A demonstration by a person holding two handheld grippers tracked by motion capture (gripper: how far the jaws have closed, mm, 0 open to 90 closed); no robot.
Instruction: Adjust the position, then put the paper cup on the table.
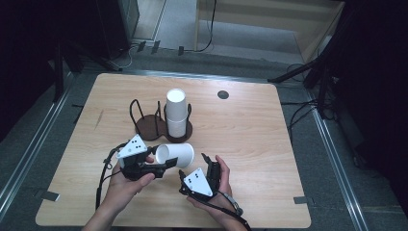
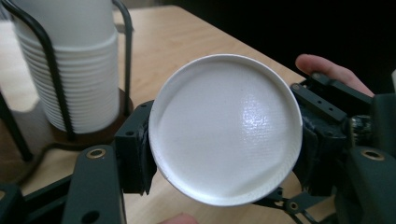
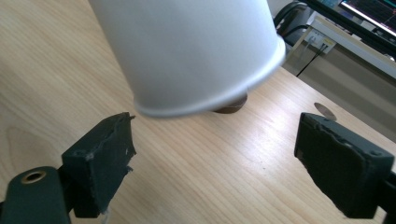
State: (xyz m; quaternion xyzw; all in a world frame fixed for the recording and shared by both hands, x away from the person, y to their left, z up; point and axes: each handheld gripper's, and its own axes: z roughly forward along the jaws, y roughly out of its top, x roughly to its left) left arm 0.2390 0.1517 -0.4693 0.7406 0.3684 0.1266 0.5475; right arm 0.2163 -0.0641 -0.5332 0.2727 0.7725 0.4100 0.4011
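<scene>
A single white paper cup lies on its side just above the table, with my left gripper shut on its base end. In the left gripper view the cup's round bottom faces the camera between the two jaws of the left gripper. My right gripper stands open just right of the cup's rim. In the right gripper view the cup hangs beyond the wide-open right gripper, not touching either jaw. A tall stack of white cups stands in a wire cup rack.
The rack's dark round base and wire loops sit mid-table, just behind both grippers; the stack is close on the left in the left gripper view. A small dark round hole marks the far tabletop. Bare wood lies to the right.
</scene>
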